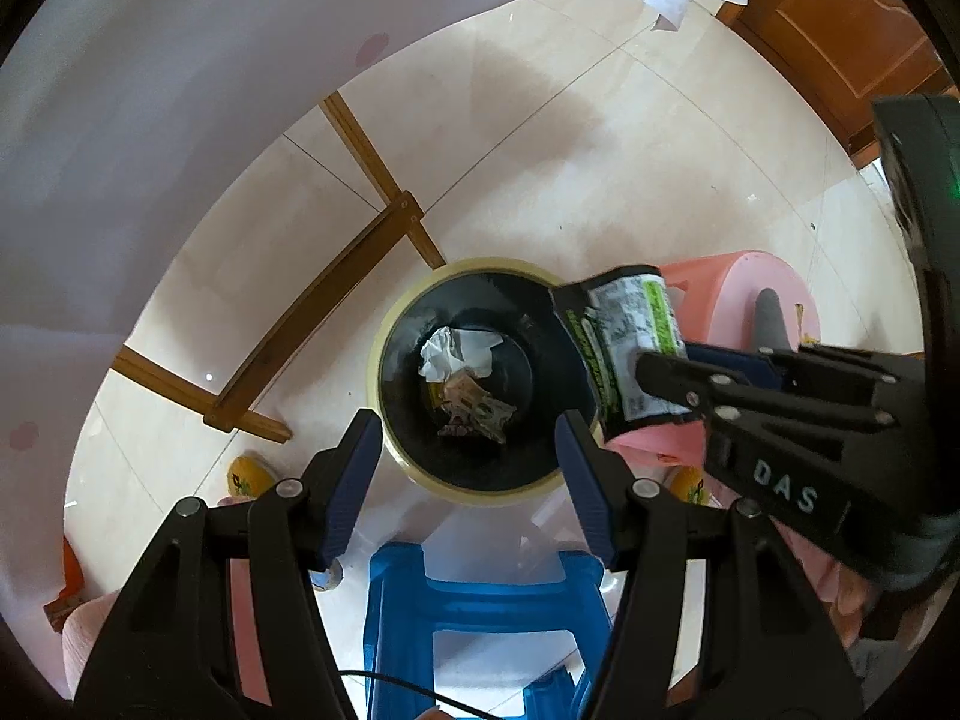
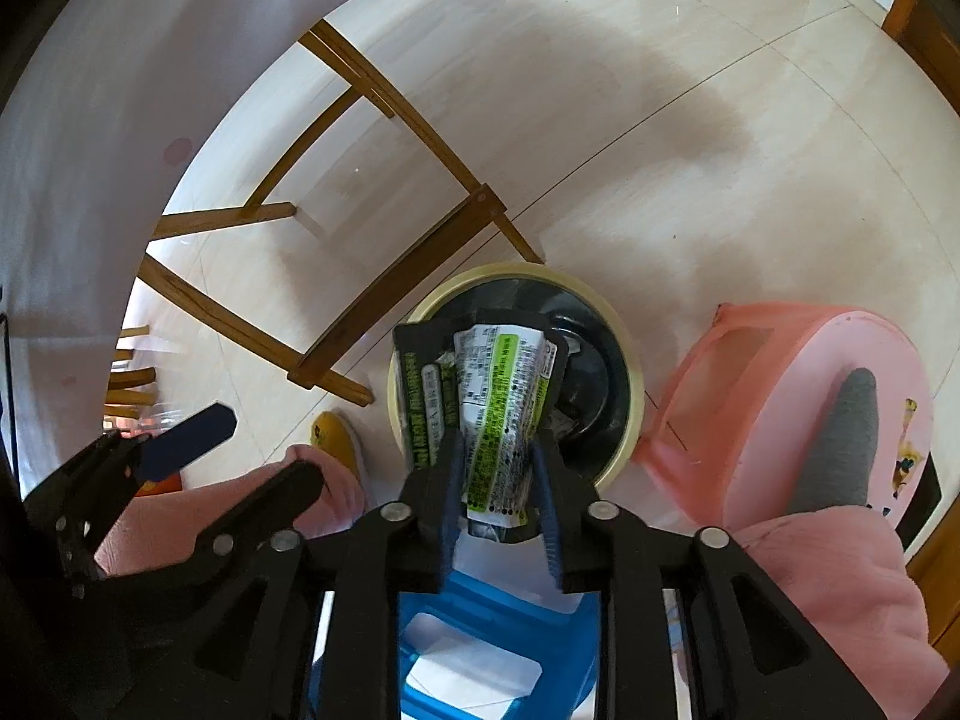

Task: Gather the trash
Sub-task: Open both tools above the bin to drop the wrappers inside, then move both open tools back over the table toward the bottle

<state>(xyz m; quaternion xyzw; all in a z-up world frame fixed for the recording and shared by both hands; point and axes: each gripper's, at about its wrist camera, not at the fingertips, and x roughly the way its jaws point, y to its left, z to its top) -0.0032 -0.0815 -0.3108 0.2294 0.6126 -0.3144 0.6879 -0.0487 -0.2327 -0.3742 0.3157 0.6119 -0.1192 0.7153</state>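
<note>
A round trash bin (image 1: 474, 375) with a pale yellow rim and a black inside stands on the light tiled floor (image 1: 540, 138). At the bottom of the bin lie a crumpled white paper (image 1: 453, 351) and a brownish wrapper (image 1: 474, 408). The left gripper (image 1: 471, 486) points straight down over the bin, and its blue-padded fingers (image 1: 351, 486) are spread wide apart with nothing between them; the bin's mouth shows in the gap. The right gripper (image 2: 497, 483) comes in from about 3 o'clock in the left wrist view. Between its fingers (image 2: 451, 498) is a crinkly snack wrapper (image 2: 492, 414), black with white and bright green print. In the right wrist view the wrapper sticks up toward 12 o'clock from the fingers and hangs over the bin's rim, so most of the bin (image 2: 606, 372) is hidden behind it. The two fingers sit at the wrapper's lower end, one on each side, and they look close against it, though I cannot tell how tightly they press. A blue plastic stool (image 1: 480, 606) is at 6 o'clock, just under the left gripper, and a pink plastic stool (image 1: 750, 300) stands at 3 o'clock beside the bin. Thin wooden legs (image 1: 366, 228) of a table or rack cross the floor at about 10 o'clock. A white cloth (image 1: 150, 120) hangs around the upper left. The person's pink sleeve (image 2: 840, 588) shows at 4 o'clock in the right wrist view, and a yellow slipper (image 2: 336, 438) peeks out at 8 o'clock near the bin.
</note>
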